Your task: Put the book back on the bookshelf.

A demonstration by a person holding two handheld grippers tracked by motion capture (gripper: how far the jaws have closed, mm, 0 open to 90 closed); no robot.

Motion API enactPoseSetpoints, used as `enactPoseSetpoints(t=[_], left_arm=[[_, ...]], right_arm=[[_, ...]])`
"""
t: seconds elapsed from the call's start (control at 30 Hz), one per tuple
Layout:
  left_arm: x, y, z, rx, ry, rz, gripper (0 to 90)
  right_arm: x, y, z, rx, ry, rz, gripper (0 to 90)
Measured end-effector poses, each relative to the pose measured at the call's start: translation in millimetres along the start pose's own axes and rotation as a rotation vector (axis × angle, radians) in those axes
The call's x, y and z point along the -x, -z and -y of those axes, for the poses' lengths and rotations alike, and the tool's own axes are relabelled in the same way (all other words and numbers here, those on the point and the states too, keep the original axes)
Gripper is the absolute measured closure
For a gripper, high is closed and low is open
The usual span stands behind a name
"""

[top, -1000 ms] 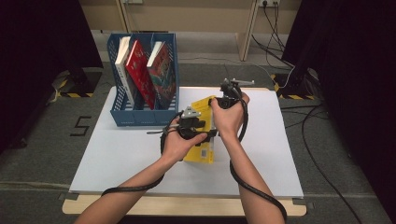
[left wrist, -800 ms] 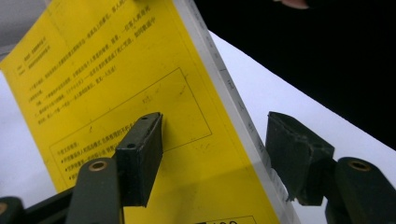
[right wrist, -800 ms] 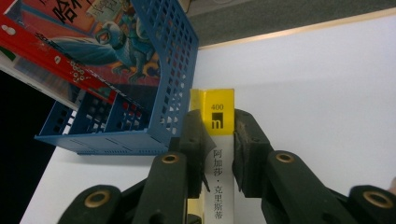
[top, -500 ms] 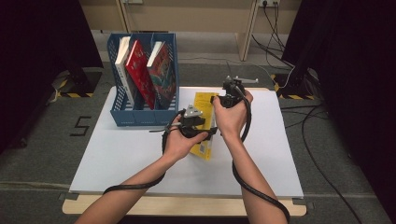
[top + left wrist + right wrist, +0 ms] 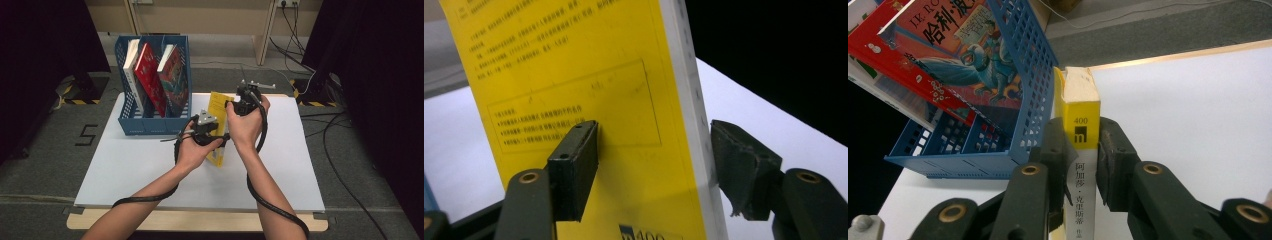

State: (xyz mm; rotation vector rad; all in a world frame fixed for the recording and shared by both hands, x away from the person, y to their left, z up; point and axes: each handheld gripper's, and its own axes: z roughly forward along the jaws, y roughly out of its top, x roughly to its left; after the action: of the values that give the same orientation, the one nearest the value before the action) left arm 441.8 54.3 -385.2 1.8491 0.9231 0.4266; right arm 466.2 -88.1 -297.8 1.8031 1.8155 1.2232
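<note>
The yellow book (image 5: 218, 131) is standing tilted near the middle of the high view, raised on edge over the white table (image 5: 130, 170), just right of the blue file rack (image 5: 150, 122). The right gripper (image 5: 1082, 150) is pinching the book's spine between its jaws, both pads pressing flat against it in the right gripper view, with the white page block topping the frame's centre. The left gripper (image 5: 651, 150) is straddling the book's lower part: one jaw is lying against the yellow cover, while the other is standing just off the white page edge at the right of the left gripper view, so the jaws are looking partly open and not clamping. Judging by this, the book is being stood up and carried toward the rack, and the filing step is not yet done. The next move is likely calling for a lift over the rack's wall, then a lowering into a free slot, keeping the book upright. The rack is sitting in the upper left of the high view, holding a white book (image 5: 131, 75), a red book (image 5: 152, 80) and an illustrated book (image 5: 175, 75), all leaning. These leaning volumes and the rack's near wall are standing in the way; which slot is free is hard to tell. Cables (image 5: 310, 75) are trailing on the floor at the upper right.
</note>
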Motion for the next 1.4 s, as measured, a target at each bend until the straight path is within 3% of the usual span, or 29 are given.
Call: enactPoseSetpoints(t=[0.17, 0.33, 0.6, 0.77, 0.97, 1.1, 1.13, 1.3, 1.4], left_arm=[[1.9, -3.0, -4.5, 0.013, -0.020, -0.053, 30.3], [3.2, -6.3, -5.8, -0.015, -0.058, -0.098, 30.0], [5.4, -4.0, -6.4, -0.037, -0.078, -0.121, 34.2], [4.3, 0.4, -5.8, -0.036, -0.070, -0.132, 42.9], [1.1, 9.5, -3.7, -0.031, -0.071, -0.179, 53.1], [-6.4, 16.9, -2.6, -0.016, -0.064, -0.201, 72.1], [-9.7, 18.7, -2.6, -0.015, -0.050, -0.188, 74.0], [-20.5, 27.9, -4.1, 0.010, -0.068, -0.198, 75.2], [-28.4, 33.1, -1.1, 0.026, -0.044, -0.175, 75.2]], right_arm=[[-4.7, 0.2, 0.9, 0.006, 0.001, -0.005, 76.3], [-7.7, -0.5, 1.9, 0.011, 0.003, -0.004, 76.2], [-13.5, 1.3, 4.8, 0.014, 0.006, -0.014, 75.8], [-19.9, 4.3, 7.3, 0.005, 0.011, -0.023, 74.9], [-31.7, 4.4, 9.5, -0.002, 0.033, -0.035, 72.9], [-39.8, 2.7, 9.3, -0.007, 0.034, -0.037, 66.2], [-41.1, 1.8, 9.2, -0.005, 0.044, -0.028, 65.2], [-45.3, 8.3, 8.5, -0.009, 0.049, -0.089, 62.6], [-45.8, 13.2, 10.2, 0.011, 0.060, -0.116, 60.5]])
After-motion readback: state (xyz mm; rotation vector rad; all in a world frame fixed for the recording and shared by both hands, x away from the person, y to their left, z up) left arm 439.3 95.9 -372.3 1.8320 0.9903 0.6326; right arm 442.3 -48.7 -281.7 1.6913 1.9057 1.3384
